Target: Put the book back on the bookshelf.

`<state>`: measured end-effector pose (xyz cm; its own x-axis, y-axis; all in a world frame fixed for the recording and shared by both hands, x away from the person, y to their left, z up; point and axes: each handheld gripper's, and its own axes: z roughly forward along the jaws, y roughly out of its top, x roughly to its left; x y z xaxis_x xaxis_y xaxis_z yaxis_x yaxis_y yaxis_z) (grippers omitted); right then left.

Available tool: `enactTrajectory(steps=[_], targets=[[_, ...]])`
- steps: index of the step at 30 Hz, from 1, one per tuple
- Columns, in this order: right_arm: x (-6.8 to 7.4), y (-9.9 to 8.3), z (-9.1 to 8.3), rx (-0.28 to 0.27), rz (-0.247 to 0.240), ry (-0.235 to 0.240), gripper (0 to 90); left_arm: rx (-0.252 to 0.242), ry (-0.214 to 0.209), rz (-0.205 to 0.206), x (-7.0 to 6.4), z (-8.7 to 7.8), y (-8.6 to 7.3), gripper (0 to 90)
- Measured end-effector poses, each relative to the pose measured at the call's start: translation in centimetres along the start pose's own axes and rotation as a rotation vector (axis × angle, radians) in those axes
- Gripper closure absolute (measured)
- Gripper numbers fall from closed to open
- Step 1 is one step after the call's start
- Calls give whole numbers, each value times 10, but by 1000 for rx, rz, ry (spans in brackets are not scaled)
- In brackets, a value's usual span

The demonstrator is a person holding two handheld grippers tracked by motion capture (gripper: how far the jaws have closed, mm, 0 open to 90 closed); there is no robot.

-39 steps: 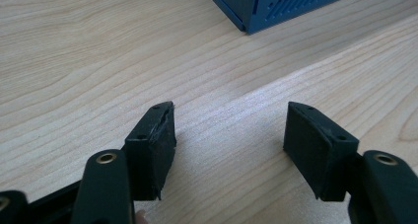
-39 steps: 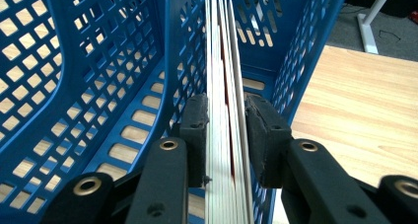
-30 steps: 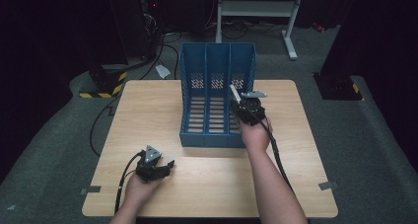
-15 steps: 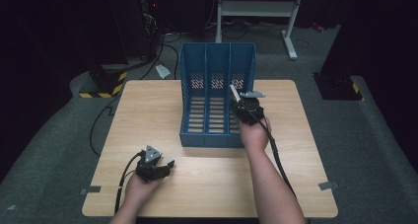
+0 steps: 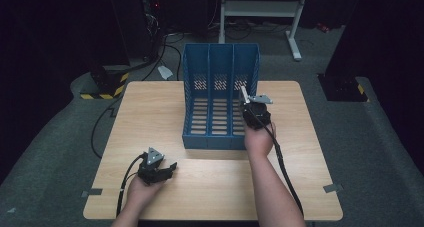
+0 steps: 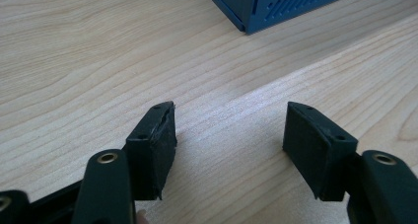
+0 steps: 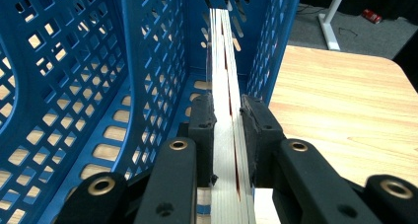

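A blue three-slot file rack [image 5: 190, 94] stands on the wooden table [image 5: 150, 112]. My right gripper [image 5: 245, 96] is at the rack's right-hand slot and is shut on a thin pale booklet [image 5: 243, 92]. In the right gripper view the booklet [image 7: 225, 56] stands upright and edge-on between the pads of my right gripper [image 7: 227, 113]. It reaches into the slot beside the rack's perforated right wall [image 7: 268, 46]. My left gripper [image 5: 169, 169] rests low near the table's front left. In its own view my left gripper [image 6: 229, 130] is open over bare wood, holding nothing.
A corner of the rack [image 6: 256, 9] lies ahead of the left gripper. Behind the table stand a white metal frame [image 5: 260, 7] and a box with yellow-black tape [image 5: 107, 82] on the grey floor. Cables trail from both grippers.
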<state>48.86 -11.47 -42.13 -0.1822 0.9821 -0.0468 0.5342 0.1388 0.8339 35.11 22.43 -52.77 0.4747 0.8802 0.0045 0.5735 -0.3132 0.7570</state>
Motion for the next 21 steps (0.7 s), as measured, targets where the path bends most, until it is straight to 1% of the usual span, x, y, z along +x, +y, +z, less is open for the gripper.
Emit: enactTrajectory(steps=[3, 7, 9, 12, 15, 16, 21], targets=[[0, 0, 0, -3, 3, -8, 762, 1, -1, 0, 0, 0, 0, 372], [1, -1, 1, -8, 21, -39, 763, 0, 0, 0, 0, 0, 0, 373], [2, -1, 1, -12, 36, -54, 763, 2, 3, 12, 1, 0, 0, 375], [3, -2, 1, -15, 51, -69, 763, 2, 2, 15, 1, -1, 0, 375], [4, -2, 1, -15, 58, -85, 762, 1, -3, 7, 0, -1, 0, 375], [3, -2, 2, -22, 59, -89, 762, 1, -3, 7, 0, -1, 0, 375], [3, -3, 2, -27, 64, -91, 762, -2, -3, 3, 0, 0, 0, 376]])
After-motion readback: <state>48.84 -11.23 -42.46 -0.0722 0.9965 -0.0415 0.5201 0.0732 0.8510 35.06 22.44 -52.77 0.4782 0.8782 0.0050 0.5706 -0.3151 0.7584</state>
